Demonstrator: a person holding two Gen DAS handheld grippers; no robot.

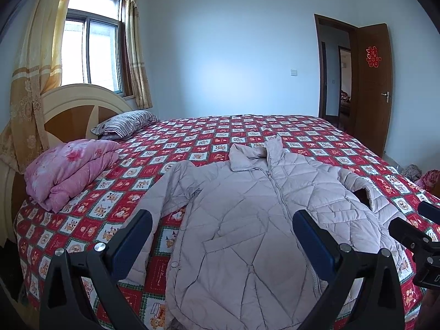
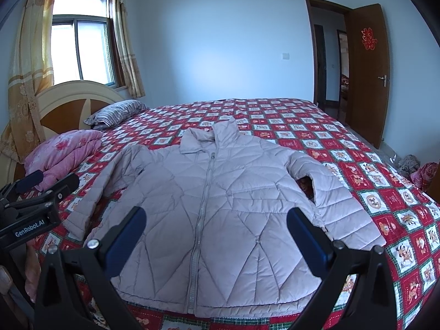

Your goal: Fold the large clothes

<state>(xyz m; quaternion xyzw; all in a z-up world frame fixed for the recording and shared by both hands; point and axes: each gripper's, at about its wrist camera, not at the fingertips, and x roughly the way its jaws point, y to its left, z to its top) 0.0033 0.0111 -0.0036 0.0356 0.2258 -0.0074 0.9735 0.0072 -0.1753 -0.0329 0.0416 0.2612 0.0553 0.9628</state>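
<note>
A pale pink quilted jacket (image 1: pixel 247 214) (image 2: pixel 220 192) lies flat and zipped, front up, on the bed's red patterned cover (image 1: pixel 192 143) (image 2: pixel 385 206), collar away from me and both sleeves spread out. My left gripper (image 1: pixel 221 222) hovers open above the jacket's left half, holding nothing. My right gripper (image 2: pixel 216 220) is open above the lower middle of the jacket, also holding nothing. In the left wrist view the right gripper's body (image 1: pixel 415 242) shows at the right edge. In the right wrist view the left gripper's body (image 2: pixel 33 206) shows at the left edge.
A folded pink blanket (image 1: pixel 68 170) (image 2: pixel 60 154) and a striped pillow (image 1: pixel 126 122) (image 2: pixel 115 114) lie near the headboard (image 1: pixel 77 104) on the left. An open brown door (image 1: pixel 372 88) (image 2: pixel 367 74) stands at the far right, with small bundles on the floor (image 2: pixel 420 172) beside the bed.
</note>
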